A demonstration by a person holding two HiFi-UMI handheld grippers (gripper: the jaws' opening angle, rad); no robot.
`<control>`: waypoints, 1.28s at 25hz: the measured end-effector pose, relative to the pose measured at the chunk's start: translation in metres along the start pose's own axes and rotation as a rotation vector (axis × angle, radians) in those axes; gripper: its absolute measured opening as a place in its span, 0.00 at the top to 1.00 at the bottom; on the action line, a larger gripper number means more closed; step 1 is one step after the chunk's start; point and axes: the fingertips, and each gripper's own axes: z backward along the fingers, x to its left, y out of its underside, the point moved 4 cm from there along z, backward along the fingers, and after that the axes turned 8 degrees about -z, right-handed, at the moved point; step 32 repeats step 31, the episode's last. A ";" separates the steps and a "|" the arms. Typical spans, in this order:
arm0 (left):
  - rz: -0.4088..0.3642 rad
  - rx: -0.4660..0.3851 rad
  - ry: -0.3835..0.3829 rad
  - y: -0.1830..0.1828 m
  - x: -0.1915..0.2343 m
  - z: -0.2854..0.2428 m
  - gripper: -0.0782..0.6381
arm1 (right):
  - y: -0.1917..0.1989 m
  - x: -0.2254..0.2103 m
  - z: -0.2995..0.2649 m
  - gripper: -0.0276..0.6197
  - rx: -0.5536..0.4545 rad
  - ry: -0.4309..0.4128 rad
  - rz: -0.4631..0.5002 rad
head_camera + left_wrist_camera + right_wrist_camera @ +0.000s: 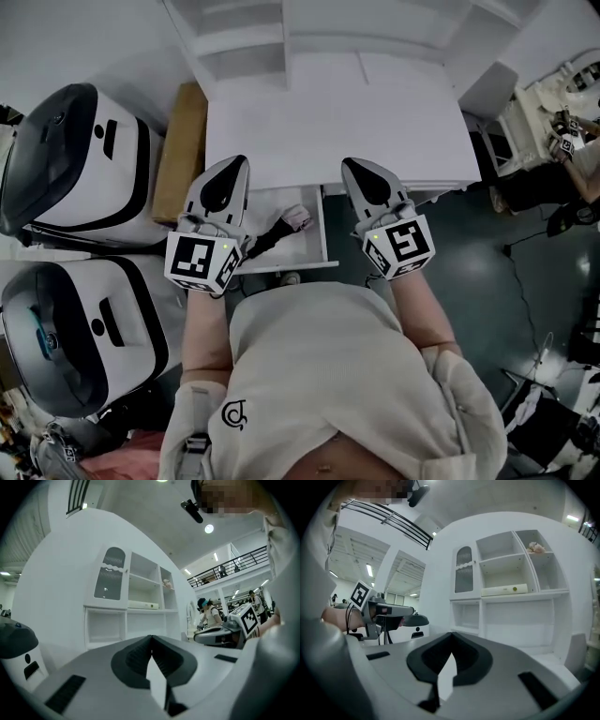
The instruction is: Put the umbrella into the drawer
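The folded umbrella [281, 231], dark with a pale end, lies inside the open white drawer [317, 234] under the desk's front edge. Both grippers are held level above it, over the front of the white desk top [337, 122], and neither touches the umbrella. My left gripper [236, 164] is shut with nothing between its pads; its tips meet in the left gripper view [151, 637]. My right gripper [352, 167] is likewise shut and empty [451, 634]. Each gripper shows in the other's view: the right gripper [225, 633] and the left gripper [393, 617].
A white hutch with open shelves [511, 583] stands at the back of the desk. Two white-and-black machines [75, 159] [84, 328] and a cardboard box [180, 150] stand at the left. Another person [581, 141] works at a bench at the far right.
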 end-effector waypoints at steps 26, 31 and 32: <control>0.037 0.011 0.021 0.013 0.016 -0.002 0.88 | -0.023 0.019 -0.009 0.95 -0.075 0.040 0.051; 0.035 0.006 0.021 0.011 0.021 -0.001 0.88 | -0.027 0.024 -0.012 0.95 -0.075 0.044 0.061; 0.035 0.006 0.021 0.011 0.021 -0.001 0.88 | -0.027 0.024 -0.012 0.95 -0.075 0.044 0.061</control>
